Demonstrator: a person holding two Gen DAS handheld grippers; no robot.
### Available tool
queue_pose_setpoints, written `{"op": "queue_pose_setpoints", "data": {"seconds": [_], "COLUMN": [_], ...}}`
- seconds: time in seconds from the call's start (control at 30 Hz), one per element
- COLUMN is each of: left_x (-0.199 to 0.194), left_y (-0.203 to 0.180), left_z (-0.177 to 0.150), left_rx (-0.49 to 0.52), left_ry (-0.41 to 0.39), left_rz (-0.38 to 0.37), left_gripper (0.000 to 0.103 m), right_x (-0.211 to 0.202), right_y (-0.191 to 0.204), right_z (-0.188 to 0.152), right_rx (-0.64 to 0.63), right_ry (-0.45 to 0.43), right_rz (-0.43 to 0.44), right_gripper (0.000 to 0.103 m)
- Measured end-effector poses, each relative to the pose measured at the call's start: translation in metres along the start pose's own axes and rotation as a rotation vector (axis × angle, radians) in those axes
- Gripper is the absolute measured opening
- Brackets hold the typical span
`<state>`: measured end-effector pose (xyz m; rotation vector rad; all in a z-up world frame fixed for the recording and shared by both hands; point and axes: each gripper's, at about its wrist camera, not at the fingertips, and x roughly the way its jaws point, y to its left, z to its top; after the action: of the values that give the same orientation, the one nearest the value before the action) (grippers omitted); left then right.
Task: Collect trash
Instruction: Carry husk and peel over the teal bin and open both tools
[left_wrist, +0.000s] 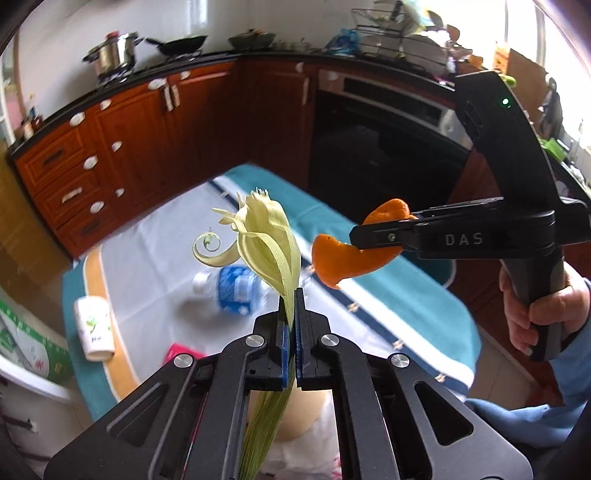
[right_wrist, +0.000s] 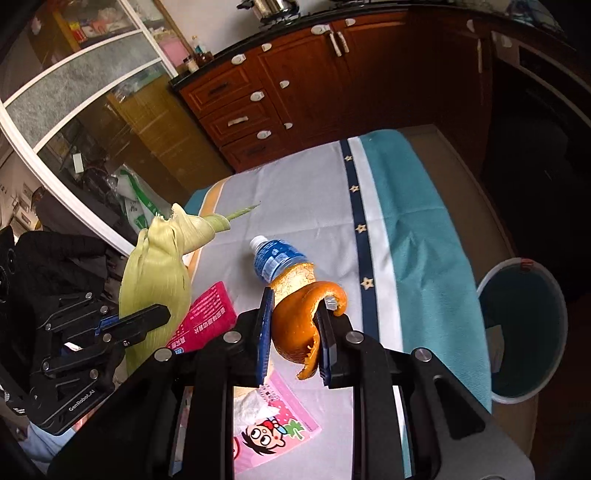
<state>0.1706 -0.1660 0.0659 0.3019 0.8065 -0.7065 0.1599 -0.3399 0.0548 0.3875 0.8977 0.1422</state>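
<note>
My left gripper (left_wrist: 295, 295) is shut on a pale yellow-green corn husk (left_wrist: 269, 236), which stands up from between the blue pads. In the right wrist view the same husk (right_wrist: 159, 269) rises from the left gripper (right_wrist: 162, 317) at the left. My right gripper (right_wrist: 293, 301) is shut on a curled orange peel (right_wrist: 295, 325). From the left wrist it appears at the right, with the right gripper (left_wrist: 356, 236) pinching the peel (left_wrist: 332, 262) and a hand on its handle. Both are held in the air above the table (right_wrist: 406, 221).
A plastic bottle (right_wrist: 277, 258) with a blue label, a red packet (right_wrist: 210, 317) and a pink cartoon booklet (right_wrist: 280, 428) lie on the cloth. A paper cup (left_wrist: 94, 328) lies near the left edge. A white bin (right_wrist: 528, 317) with a teal liner stands beside the table at the right. Wooden cabinets are behind.
</note>
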Motion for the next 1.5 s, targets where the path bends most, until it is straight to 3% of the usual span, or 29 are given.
{"op": "queue_pose_setpoints", "data": {"seconds": [0.27,0.4,0.63,0.9,1.17,1.2,1.23,1.27,1.3,1.5], "left_x": [0.042,0.09,0.188,0.286,0.331,0.328,0.328,0.325,0.322,0.31], "left_y": [-0.092,-0.154,-0.235,-0.268,-0.276,-0.272,-0.272,-0.272,-0.272,-0.266], "left_z": [0.055,0.074,0.084,0.081,0.085,0.083,0.083,0.083,0.082,0.084], "left_rx": [0.125,0.193,0.254,0.236,0.217,0.217,0.222,0.226,0.23,0.238], "left_ry": [0.056,0.145,0.328,0.5,0.567,0.567,0.563,0.554,0.543,0.508], "left_rz": [-0.142,-0.211,-0.27,-0.248,-0.209,-0.202,-0.189,-0.174,-0.162,-0.132], "left_gripper": [0.003,0.003,0.003,0.003,0.01,0.019,0.037,0.046,0.061,0.068], "right_x": [-0.056,-0.07,-0.07,-0.033,-0.009,-0.007,-0.006,-0.006,-0.006,-0.014], "right_y": [-0.091,-0.149,-0.25,-0.318,-0.345,-0.347,-0.348,-0.348,-0.347,-0.337], "right_z": [-0.004,-0.016,-0.052,-0.079,-0.093,-0.093,-0.093,-0.093,-0.092,-0.084], "right_rx": [0.131,0.214,0.384,0.496,0.535,0.542,0.55,0.556,0.557,0.556], "right_ry": [-0.092,-0.106,-0.082,0.007,0.072,0.074,0.076,0.078,0.072,0.06], "right_rz": [-0.095,-0.157,-0.226,-0.238,-0.212,-0.205,-0.191,-0.181,-0.18,-0.194], "right_gripper": [0.019,0.02,0.02,0.02,0.025,0.029,0.047,0.057,0.074,0.085]}}
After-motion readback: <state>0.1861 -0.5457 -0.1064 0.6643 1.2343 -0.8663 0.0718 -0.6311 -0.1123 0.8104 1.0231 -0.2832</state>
